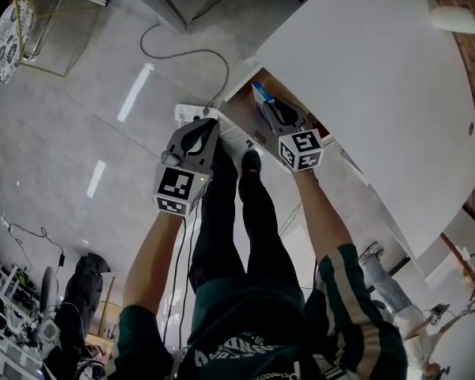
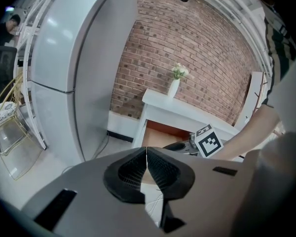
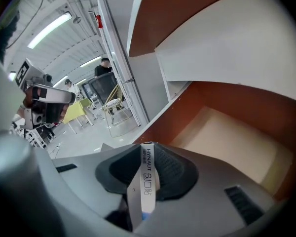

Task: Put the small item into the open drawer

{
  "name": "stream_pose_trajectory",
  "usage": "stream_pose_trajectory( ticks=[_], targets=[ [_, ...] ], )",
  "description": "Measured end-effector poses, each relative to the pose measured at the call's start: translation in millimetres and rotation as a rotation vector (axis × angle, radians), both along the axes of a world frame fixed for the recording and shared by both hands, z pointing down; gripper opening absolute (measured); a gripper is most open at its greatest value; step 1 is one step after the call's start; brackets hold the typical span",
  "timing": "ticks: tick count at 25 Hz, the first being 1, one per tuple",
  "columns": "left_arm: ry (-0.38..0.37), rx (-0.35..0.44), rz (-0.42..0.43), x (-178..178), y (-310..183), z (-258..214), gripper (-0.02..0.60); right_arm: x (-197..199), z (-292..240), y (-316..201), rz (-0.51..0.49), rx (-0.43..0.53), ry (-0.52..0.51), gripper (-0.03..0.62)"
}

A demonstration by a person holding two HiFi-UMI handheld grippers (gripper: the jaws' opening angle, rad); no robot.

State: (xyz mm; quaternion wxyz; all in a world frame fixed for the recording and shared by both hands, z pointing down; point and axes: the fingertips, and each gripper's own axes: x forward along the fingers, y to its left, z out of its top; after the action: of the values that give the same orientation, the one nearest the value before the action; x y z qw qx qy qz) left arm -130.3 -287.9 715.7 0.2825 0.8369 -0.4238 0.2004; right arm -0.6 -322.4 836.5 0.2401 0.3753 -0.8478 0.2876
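Right gripper fingers clamped on the small item, probably a flat packet, poised at the mouth of the open drawer, release still to do; left gripper fingers together, empty.

White-blue box, red-brown drawer

A mock home corner set up in a lab hall. Behind the white desk is a brick wall, with a fridge beside it and a flower vase on it. Farther off are strip lights and office chairs.
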Motion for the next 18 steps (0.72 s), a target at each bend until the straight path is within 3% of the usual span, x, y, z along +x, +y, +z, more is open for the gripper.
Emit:
stream_pose_trajectory(
  ticks=[9,13,18],
  targets=[
    [0.000,0.002,0.031,13,-2,9,0.020,3,14,-5,0.061,0.012,-0.050,0.092],
    [-0.005,0.006,0.048,17,-2,13,0.020,7,14,-5,0.028,0.020,-0.003,0.092],
    [0.005,0.014,0.058,27,-3,13,0.020,32,24,0,0.069,-0.036,0.058,0.092]
  ],
)
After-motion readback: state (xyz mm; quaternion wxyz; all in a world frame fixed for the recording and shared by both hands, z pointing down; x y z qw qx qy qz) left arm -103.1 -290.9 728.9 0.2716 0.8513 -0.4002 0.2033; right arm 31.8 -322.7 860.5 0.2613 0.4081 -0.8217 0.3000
